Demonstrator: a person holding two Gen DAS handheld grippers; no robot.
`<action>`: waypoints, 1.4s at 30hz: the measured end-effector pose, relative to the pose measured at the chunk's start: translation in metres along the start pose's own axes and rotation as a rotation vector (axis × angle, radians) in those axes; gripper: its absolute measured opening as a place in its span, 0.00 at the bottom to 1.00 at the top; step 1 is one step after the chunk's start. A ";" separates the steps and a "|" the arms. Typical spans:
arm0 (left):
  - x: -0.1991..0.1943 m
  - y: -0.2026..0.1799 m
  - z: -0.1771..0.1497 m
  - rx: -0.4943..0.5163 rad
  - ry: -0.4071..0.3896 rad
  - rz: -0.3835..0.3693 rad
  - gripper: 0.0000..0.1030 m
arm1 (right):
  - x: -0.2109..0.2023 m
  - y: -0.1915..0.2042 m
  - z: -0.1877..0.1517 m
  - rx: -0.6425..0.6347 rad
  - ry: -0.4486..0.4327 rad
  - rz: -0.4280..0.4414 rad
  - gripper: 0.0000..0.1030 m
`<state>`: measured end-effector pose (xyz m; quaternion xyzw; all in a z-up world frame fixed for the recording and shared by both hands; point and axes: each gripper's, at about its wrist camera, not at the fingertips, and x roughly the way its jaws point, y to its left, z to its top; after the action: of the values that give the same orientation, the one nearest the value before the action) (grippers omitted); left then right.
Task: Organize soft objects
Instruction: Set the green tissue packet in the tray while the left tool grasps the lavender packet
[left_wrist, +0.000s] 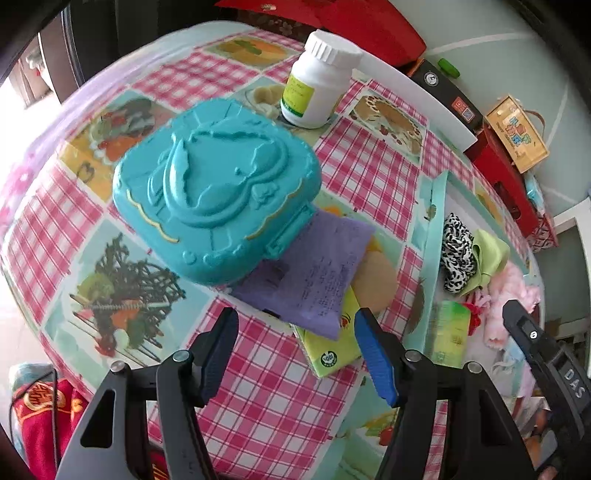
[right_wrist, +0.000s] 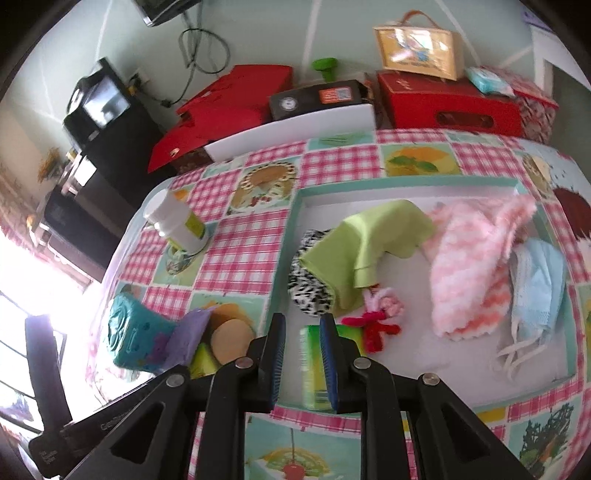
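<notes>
A teal plastic case (left_wrist: 218, 192) lies on the checked tablecloth, partly on top of a purple pouch (left_wrist: 310, 273). Under the pouch are a green tissue packet (left_wrist: 328, 354) and a tan disc (left_wrist: 373, 280). My left gripper (left_wrist: 295, 314) hangs open over the pouch's near corner, its pads touching nothing. The teal-rimmed tray (right_wrist: 406, 186) holds a zebra cloth (right_wrist: 310, 295), a green cloth (right_wrist: 369, 236), a pink fluffy piece (right_wrist: 469, 266), a blue mask (right_wrist: 539, 284) and a second green packet (right_wrist: 312, 369). My right gripper (right_wrist: 303, 318) hovers over that packet, nearly shut, gripping nothing.
A white bottle (left_wrist: 321, 81) stands behind the teal case. Red boxes (right_wrist: 447, 99), a black box (right_wrist: 317, 98) and a yellow bag (right_wrist: 417, 48) line the wall beyond the table's far edge. A small red and pink knitted piece (right_wrist: 380, 317) lies in the tray.
</notes>
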<state>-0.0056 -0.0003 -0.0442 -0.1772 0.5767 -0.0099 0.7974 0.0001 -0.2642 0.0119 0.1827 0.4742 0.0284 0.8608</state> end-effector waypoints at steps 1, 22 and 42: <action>0.000 0.002 0.000 -0.010 0.005 -0.012 0.65 | 0.000 -0.003 0.000 0.010 0.002 -0.002 0.20; 0.016 -0.006 0.001 -0.044 0.032 -0.034 0.51 | 0.004 0.001 -0.002 -0.015 0.016 -0.020 0.20; 0.029 -0.052 -0.007 0.169 0.010 0.084 0.53 | 0.007 0.005 -0.003 -0.031 0.030 -0.020 0.20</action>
<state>0.0077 -0.0571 -0.0574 -0.0850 0.5847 -0.0258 0.8063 0.0018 -0.2576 0.0064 0.1641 0.4883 0.0297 0.8566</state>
